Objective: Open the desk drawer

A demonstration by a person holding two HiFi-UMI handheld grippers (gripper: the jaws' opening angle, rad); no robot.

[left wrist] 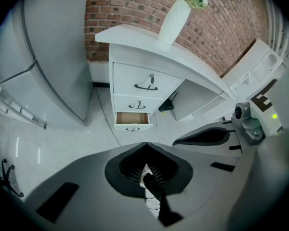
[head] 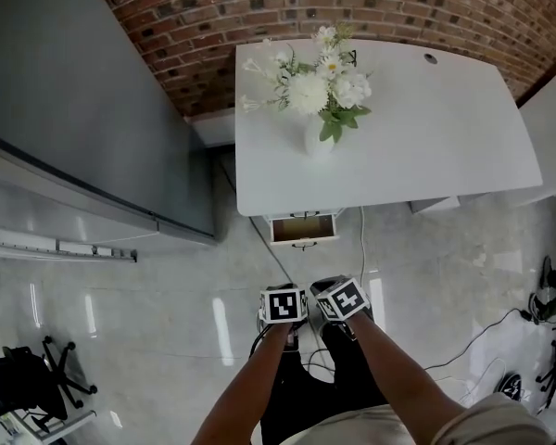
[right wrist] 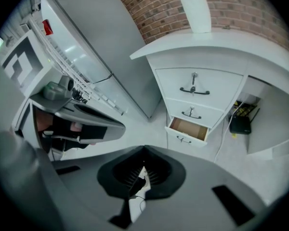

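The white desk (head: 426, 128) stands against the brick wall with a drawer stack under its left end. The bottom drawer (head: 303, 228) is pulled out, and its bare wooden inside shows in the left gripper view (left wrist: 132, 119) and the right gripper view (right wrist: 189, 129). The two drawers above it (left wrist: 145, 82) are closed. Both grippers hang side by side over the floor, well short of the drawer. My left gripper (head: 284, 302) (left wrist: 145, 143) is shut and holds nothing. My right gripper (head: 341, 298) (right wrist: 144, 148) has its jaws together, also with nothing in them.
A white vase of flowers (head: 320, 137) stands on the desk. A tall grey cabinet (head: 83, 100) fills the left side, with a white rail (head: 65, 248) at its foot. Cables (head: 473, 341) trail over the glossy floor at right. A black box (right wrist: 241, 124) sits under the desk.
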